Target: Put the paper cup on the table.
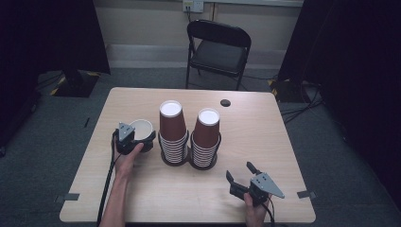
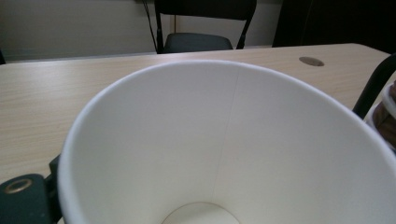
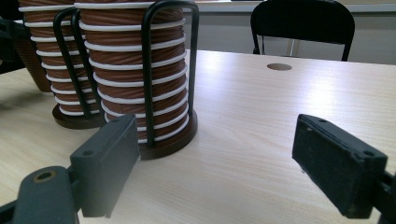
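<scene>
no writing can be read. left gripper (image 1: 137, 137) is clamped on an upright paper cup (image 1: 141, 127) just left of the cup stacks (image 1: 189, 135); right gripper (image 1: 241, 172), jaws wide apart, holds nothing right of them.

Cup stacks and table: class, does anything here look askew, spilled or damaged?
Nothing stands out. Both cup stacks stand upright in their holders, and the single cup in the left gripper is upright and empty.

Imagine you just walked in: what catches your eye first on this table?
Two tall stacks of brown paper cups in black wire holders stand side by side mid-table. Left of them, the left gripper holds a single upright cup; the right gripper rests open near the front edge.
</scene>
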`<state>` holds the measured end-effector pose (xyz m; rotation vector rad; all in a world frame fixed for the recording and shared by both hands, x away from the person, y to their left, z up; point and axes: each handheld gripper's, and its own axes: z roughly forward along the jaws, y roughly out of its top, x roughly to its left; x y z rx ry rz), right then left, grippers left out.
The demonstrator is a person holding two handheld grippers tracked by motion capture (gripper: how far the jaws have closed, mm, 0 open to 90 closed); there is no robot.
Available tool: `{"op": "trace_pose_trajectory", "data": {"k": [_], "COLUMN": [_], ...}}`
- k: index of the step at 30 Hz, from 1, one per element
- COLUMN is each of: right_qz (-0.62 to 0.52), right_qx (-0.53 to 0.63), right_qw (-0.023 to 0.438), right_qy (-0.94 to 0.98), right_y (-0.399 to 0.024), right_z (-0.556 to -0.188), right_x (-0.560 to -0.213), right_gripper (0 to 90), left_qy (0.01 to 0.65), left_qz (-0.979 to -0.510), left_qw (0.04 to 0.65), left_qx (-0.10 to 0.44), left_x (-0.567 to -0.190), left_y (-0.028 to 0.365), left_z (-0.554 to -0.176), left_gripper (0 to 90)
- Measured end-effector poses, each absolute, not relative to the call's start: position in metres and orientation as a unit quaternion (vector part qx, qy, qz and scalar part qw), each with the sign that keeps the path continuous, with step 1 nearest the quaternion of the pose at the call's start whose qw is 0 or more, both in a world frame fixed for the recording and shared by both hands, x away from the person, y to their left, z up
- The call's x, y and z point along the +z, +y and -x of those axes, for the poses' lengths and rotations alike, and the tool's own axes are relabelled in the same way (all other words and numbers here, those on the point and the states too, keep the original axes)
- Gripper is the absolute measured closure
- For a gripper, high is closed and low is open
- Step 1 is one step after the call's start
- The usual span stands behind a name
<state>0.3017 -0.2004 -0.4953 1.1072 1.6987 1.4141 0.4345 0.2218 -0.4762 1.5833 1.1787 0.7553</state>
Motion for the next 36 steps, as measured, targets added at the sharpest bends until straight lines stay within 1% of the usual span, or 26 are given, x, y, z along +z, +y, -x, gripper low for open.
{"op": "trace_pose_trajectory", "data": {"k": [5,10,20,26,36], "right_qz": [-0.424,-0.423,-0.422,-0.423,-0.423], "right_qx": [0.541,0.541,0.542,0.544,0.545], "right_qw": [0.327,0.327,0.326,0.326,0.325], "right_qy": [0.649,0.649,0.649,0.647,0.647], "right_y": [-0.201,-0.201,-0.201,-0.201,-0.202], "right_z": [-0.302,-0.302,-0.302,-0.302,-0.301], "right_x": [-0.495,-0.495,-0.495,-0.495,-0.495], "right_gripper": [14.0,14.1,14.2,14.2,14.2], "left_qy": [0.497,0.501,0.508,0.516,0.516], "left_qz": [-0.666,-0.678,-0.707,-0.718,-0.714], "left_qw": [0.476,0.453,0.406,0.383,0.386], "left_qx": [0.288,0.291,0.279,0.267,0.272], "left_x": [-0.481,-0.484,-0.490,-0.495,-0.497], "left_y": [0.223,0.220,0.220,0.221,0.224], "left_z": [-0.436,-0.436,-0.437,-0.438,-0.431], "left_gripper": [8.8,11.0,15.0,15.6,15.6]}}
